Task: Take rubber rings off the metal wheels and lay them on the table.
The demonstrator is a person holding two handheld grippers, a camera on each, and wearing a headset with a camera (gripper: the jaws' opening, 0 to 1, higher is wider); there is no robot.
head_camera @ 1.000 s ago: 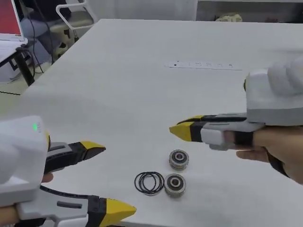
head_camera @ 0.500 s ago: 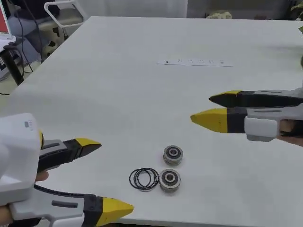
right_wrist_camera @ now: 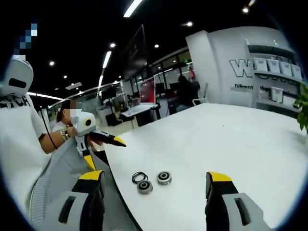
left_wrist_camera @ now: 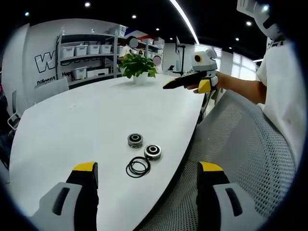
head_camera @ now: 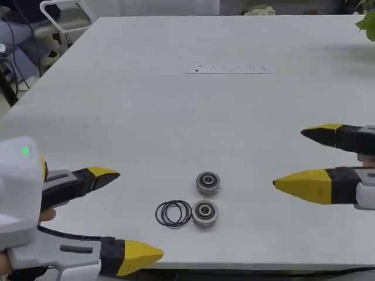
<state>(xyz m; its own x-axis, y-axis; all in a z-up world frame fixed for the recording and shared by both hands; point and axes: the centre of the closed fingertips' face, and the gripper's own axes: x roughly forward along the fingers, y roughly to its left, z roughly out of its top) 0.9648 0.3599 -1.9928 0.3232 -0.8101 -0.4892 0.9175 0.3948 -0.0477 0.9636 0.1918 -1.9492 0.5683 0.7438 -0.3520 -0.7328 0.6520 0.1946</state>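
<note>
Right hand-held gripper (head_camera: 287, 158) withdrawn rightward; wheels (head_camera: 207, 182), rings (head_camera: 173, 213) near table edge (head_camera: 263, 260).

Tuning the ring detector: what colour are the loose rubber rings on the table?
The rubber rings are black; head view shows it best.

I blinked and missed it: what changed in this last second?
The right hand-held gripper drew back rightward, away from the wheels, and its jaws opened wide. Nothing was grasped. The left hand-held gripper, wheels and rings stayed put.
</note>
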